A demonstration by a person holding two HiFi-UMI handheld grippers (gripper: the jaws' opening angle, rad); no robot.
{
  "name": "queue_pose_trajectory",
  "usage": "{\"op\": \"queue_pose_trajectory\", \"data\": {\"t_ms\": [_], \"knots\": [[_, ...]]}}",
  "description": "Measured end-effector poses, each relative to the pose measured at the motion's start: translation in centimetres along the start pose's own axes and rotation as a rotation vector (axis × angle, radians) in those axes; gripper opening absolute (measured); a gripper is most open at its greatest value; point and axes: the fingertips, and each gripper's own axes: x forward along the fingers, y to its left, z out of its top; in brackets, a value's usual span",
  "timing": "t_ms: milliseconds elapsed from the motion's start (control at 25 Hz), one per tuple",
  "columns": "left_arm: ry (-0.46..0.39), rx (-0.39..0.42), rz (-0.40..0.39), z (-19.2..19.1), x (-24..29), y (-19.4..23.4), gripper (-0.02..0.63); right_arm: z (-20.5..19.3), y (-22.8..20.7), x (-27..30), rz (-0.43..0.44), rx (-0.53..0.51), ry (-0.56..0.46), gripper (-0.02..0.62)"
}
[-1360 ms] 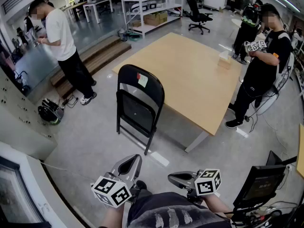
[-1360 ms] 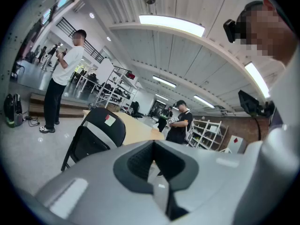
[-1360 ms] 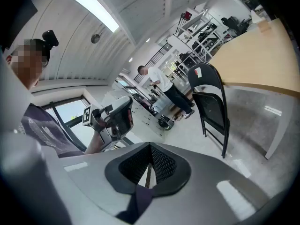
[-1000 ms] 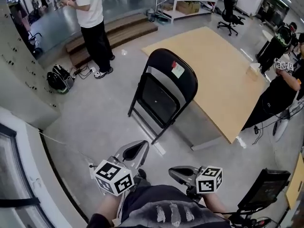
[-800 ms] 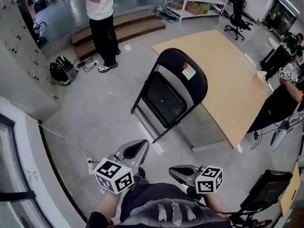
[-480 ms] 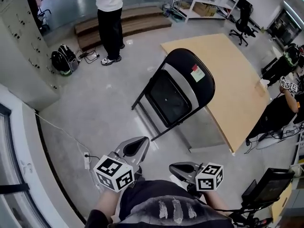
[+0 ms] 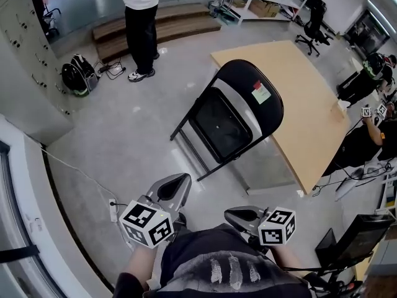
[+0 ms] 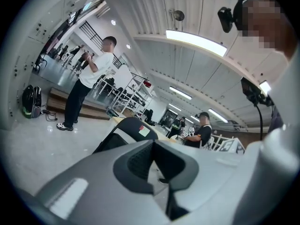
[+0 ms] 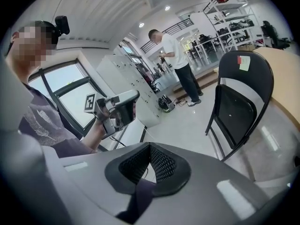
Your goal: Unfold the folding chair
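A black folding chair (image 7: 229, 120) stands folded on the grey floor beside the table corner, with a small sticker on its backrest; it also shows in the left gripper view (image 8: 123, 129) and the right gripper view (image 9: 241, 104). My left gripper (image 7: 175, 185) is held low at the bottom left, well short of the chair, shut and empty (image 8: 157, 159). My right gripper (image 7: 239, 215) is beside it at the bottom right, also shut with nothing in it (image 9: 150, 167). Neither touches the chair. The right gripper view also catches the left gripper (image 9: 119, 109).
A light wooden table (image 7: 298, 98) stands just behind the chair. A person in a white shirt (image 7: 141, 17) stands at the top left near wooden steps and a backpack (image 7: 75, 79). A cable and power strip (image 7: 113, 208) lie by the left wall. A monitor (image 7: 344, 247) sits at the bottom right.
The head view has swung and come nearer: the chair now looks larger and sits further right in view. Both grippers stay shut and empty and have edged towards the chair.
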Motion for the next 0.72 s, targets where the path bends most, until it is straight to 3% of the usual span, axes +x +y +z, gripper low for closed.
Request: {"op": "queue_pose_trajectory", "data": {"t_ms": [360,600,720], "knots": [[0.04,0.006,0.042,0.0,0.4,0.4,0.002,0.6,-0.7,0.7,0.035,0.028,-0.012,0.0],[0.024,0.017,0.168,1.0,1.6,1.5,0.002,2.5,-3.4,0.6,0.085,0.042,-0.032,0.0],[0.038,0.016,0.186,1.5,3.4,1.3,0.002,3.3,-4.8,0.1,0.109,0.039,-0.026,0.0]]}}
